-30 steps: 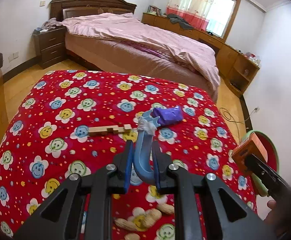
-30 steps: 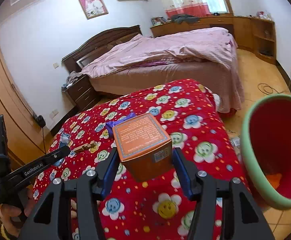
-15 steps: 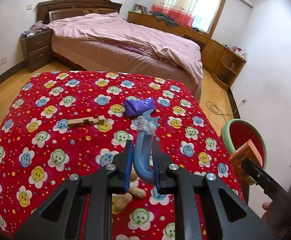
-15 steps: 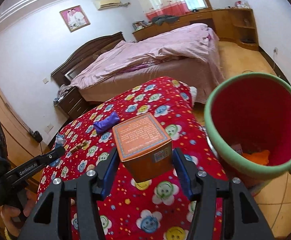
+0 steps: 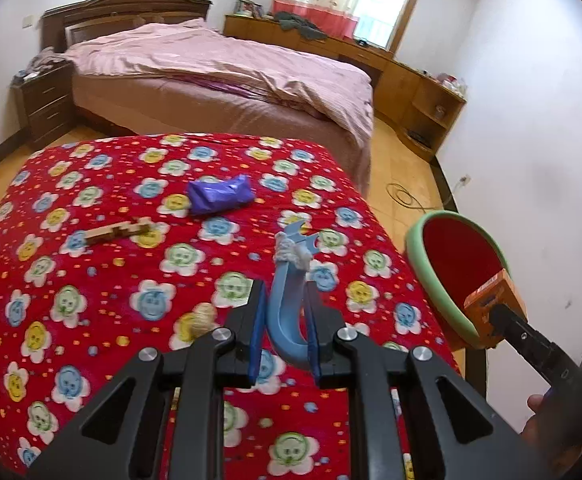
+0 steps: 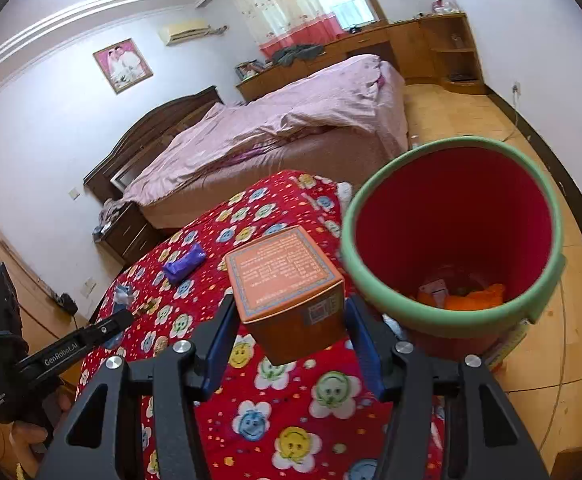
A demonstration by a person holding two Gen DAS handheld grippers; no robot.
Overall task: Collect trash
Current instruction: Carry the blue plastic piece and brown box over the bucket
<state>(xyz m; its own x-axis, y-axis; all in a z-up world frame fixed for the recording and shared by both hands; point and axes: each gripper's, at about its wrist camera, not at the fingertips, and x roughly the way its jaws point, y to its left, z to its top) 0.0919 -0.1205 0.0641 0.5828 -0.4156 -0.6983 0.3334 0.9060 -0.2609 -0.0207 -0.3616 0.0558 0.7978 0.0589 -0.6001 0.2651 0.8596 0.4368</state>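
Observation:
My left gripper (image 5: 285, 300) is shut on a curved blue plastic piece (image 5: 287, 292) with a white wad at its top, held above the red flowered cloth (image 5: 91, 280). My right gripper (image 6: 291, 312) is shut on an orange box (image 6: 287, 280), also seen at the bin's rim as the orange box (image 5: 495, 304) in the left wrist view. The red bin with a green rim (image 6: 451, 240) stands just right of the box, with orange trash inside. On the cloth lie a purple wrapper (image 5: 219, 196), a wooden piece (image 5: 117, 232) and a peanut (image 5: 203, 316).
The cloth-covered table (image 6: 291, 420) ends at its right edge beside the bin. A pink-covered bed (image 5: 219, 76) lies beyond, with a nightstand (image 5: 45, 100) at the left and wooden cabinets (image 5: 423, 100) along the far wall. A cable (image 5: 403, 194) trails on the floor.
Both grippers have shifted right toward the bin with their loads. The bin has grown larger in the right wrist view and its inside now shows; the orange box now sits at its rim.

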